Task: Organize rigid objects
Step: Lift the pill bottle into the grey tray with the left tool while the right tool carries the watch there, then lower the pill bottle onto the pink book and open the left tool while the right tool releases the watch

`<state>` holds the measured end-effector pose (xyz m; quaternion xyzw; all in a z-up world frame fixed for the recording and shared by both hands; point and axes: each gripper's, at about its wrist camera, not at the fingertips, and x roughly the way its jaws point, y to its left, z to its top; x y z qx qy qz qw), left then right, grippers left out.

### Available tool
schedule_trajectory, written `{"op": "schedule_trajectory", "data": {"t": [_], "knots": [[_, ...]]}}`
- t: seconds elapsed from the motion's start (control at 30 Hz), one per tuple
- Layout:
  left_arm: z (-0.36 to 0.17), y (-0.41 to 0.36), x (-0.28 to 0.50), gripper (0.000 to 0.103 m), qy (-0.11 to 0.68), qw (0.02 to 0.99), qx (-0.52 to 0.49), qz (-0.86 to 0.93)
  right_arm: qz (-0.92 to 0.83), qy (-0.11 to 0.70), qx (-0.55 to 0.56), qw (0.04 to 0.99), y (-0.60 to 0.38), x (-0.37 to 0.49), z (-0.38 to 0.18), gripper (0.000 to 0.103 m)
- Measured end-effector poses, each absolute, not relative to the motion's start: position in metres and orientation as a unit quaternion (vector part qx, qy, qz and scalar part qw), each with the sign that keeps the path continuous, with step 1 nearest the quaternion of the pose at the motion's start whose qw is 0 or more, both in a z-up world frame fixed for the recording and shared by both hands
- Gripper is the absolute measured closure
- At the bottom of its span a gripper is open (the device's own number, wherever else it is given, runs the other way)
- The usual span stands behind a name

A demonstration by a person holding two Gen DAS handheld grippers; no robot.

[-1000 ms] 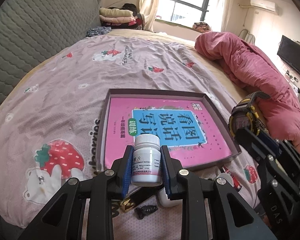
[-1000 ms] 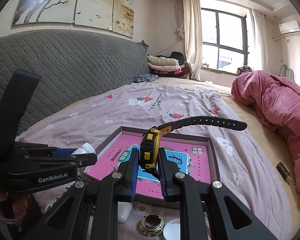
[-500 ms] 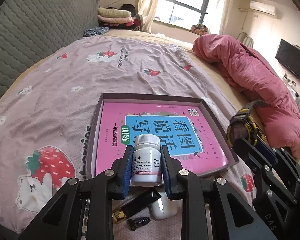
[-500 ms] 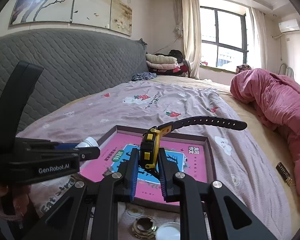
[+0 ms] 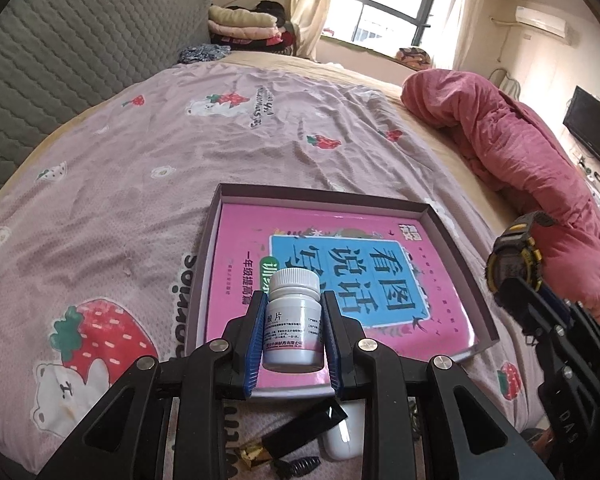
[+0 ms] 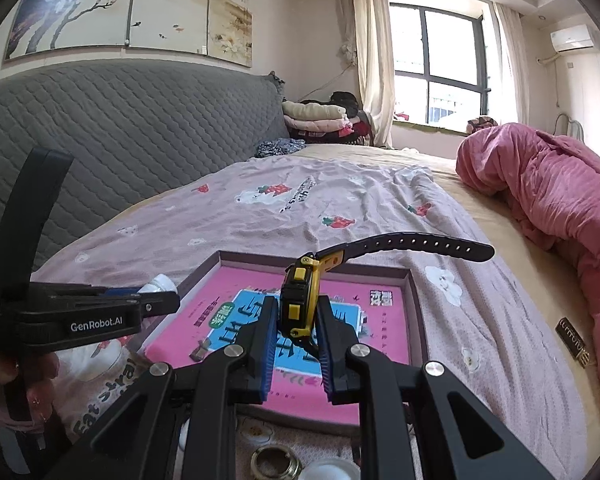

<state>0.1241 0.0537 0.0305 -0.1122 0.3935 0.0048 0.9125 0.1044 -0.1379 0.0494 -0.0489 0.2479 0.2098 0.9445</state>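
My left gripper (image 5: 293,320) is shut on a white pill bottle (image 5: 293,322), held upright above the near edge of a shallow box (image 5: 456,248) that holds a pink book (image 5: 340,280). My right gripper (image 6: 298,324) is shut on a black and yellow wristwatch (image 6: 300,300), its strap sticking out to the right, above the same box (image 6: 414,300). The watch also shows at the right of the left wrist view (image 5: 514,256). The left gripper with the bottle cap shows at the left of the right wrist view (image 6: 160,282).
On the bedsheet in front of the box lie a white earbud case (image 5: 342,432), a black strip (image 5: 304,424), a black clip (image 5: 298,466), a metal ring (image 6: 276,462) and a white lid (image 6: 332,470). A pink quilt (image 5: 520,140) lies right, a grey headboard (image 5: 60,40) left.
Both grippers have moved forward over the near part of the box, each still holding its object. The small items on the sheet have slid lower in both views.
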Motion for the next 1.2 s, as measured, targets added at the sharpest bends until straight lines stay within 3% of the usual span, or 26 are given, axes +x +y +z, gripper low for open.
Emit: {"op": "schedule_trajectory", "data": {"t": [0.3, 1.2], "knots": [[0.016, 0.058, 0.138, 0.076, 0.404, 0.909, -0.102, 0.018, 0.199, 0.238, -0.044, 0.949, -0.142, 0.129, 0.049, 0.084], [-0.022, 0.051, 0.158, 0.076, 0.445, 0.891, -0.084, 0.024, 0.260, 0.337, -0.073, 0.902, -0.114, 0.144, -0.014, 0.084]]}}
